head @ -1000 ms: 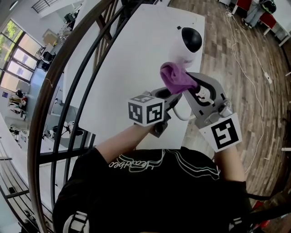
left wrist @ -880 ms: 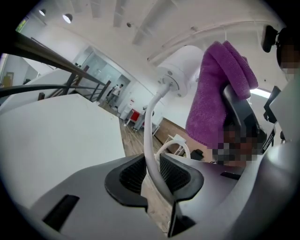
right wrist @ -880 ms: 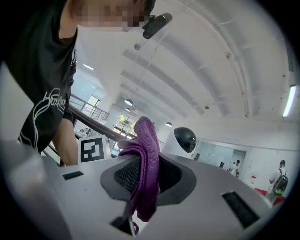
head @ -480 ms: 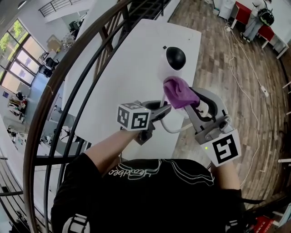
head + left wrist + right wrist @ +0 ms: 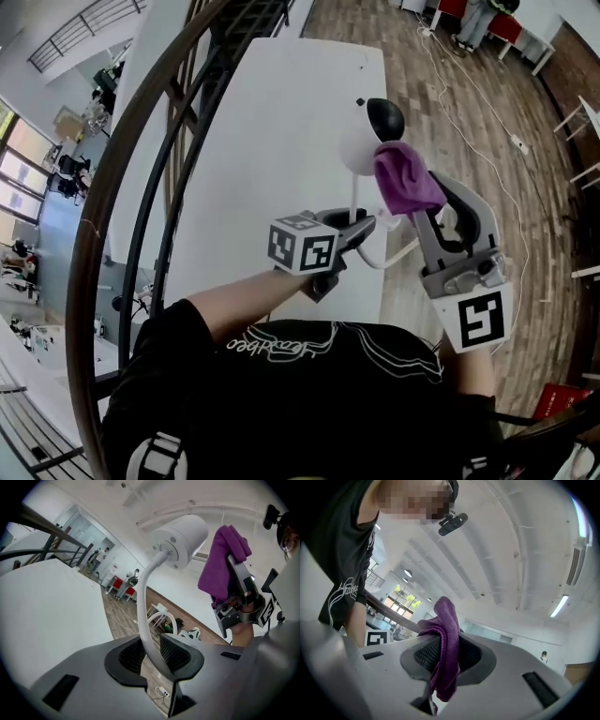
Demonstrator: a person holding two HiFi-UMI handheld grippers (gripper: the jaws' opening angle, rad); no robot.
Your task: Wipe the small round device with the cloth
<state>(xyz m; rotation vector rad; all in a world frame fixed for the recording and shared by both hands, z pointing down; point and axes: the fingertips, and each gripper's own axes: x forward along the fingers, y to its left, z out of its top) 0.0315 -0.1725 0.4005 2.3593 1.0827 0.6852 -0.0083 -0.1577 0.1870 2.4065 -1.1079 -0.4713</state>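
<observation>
White table [image 5: 272,141] | left gripper [image 5: 364,225], jaws just opening slightly, grips device stem [image 5: 143,597] | right gripper [image 5: 443,656] clamps cloth [image 5: 403,178]

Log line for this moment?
left hand-held gripper: grips white stalk, jaws just eased wider | right hand-held gripper: clamps purple cloth | cloth beside round device, contact unclear

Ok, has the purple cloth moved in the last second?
Yes. Against the white table, the cloth has shifted rightwards, from over the tabletop to past its right edge.
</observation>
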